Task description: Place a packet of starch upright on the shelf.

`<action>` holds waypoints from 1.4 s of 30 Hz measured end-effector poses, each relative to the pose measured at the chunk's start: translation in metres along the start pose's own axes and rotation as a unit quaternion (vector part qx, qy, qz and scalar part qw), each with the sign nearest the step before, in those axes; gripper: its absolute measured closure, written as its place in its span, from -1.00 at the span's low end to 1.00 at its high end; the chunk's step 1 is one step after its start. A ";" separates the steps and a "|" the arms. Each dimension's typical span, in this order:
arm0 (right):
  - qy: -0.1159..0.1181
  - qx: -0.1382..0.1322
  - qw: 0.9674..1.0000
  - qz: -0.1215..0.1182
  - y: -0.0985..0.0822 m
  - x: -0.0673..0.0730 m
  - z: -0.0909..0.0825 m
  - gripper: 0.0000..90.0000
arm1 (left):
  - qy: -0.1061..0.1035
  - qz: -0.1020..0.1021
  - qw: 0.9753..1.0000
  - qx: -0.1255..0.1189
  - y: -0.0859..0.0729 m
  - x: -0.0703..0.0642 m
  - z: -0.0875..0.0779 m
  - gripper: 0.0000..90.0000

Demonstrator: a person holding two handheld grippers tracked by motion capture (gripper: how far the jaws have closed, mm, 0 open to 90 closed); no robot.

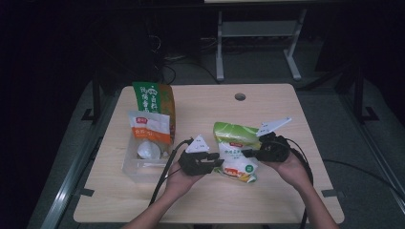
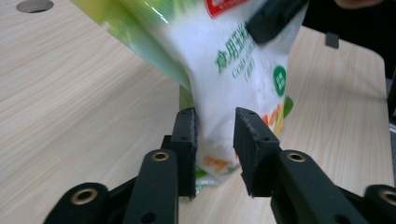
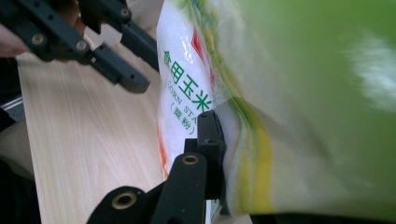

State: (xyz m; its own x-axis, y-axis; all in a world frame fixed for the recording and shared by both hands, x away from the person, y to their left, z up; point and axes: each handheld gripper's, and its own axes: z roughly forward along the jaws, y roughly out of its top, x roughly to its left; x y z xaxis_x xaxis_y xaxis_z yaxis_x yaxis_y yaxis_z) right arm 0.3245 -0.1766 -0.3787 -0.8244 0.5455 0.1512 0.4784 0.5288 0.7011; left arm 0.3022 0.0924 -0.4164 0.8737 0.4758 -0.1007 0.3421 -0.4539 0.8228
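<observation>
A white and green corn starch bag (image 1: pixel 235 151) is held up off the wooden table (image 1: pixel 267 200) between the two grippers. My left gripper (image 1: pixel 216 162) is at the bag's left. In the left gripper view the bag's lower corner (image 2: pixel 219 135) sits between the parted jaws of my left gripper (image 2: pixel 215 119), and the pads do not squeeze it. My right gripper (image 1: pixel 248 153) grips the bag from the right. In the right gripper view one jaw of my right gripper (image 3: pixel 218 123) presses flat on the bag (image 3: pixel 299 93); the other jaw is hidden behind it.
A clear plastic bin (image 1: pixel 136 164) stands at the table's left, holding an orange and white pouch (image 1: pixel 150 126) and a tall green and orange bag (image 1: pixel 155 98). A cable hole (image 1: pixel 240 97) lies near the far edge. A white desk frame (image 1: pixel 258 28) stands beyond.
</observation>
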 end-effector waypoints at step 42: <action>0.021 -0.013 1.000 -0.017 0.076 0.018 0.003 0.99 | 0.000 0.043 0.999 -0.001 -0.054 -0.038 -0.053 -0.18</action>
State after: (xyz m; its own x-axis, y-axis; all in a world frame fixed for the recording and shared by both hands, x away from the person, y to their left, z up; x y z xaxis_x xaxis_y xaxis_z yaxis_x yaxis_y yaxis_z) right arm 0.3470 -0.1242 -0.3248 -0.8518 0.5001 0.1558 0.4431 0.5292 0.7236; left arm 0.2326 0.1391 -0.4268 0.8997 0.4355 -0.0295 0.2651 -0.4915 0.8295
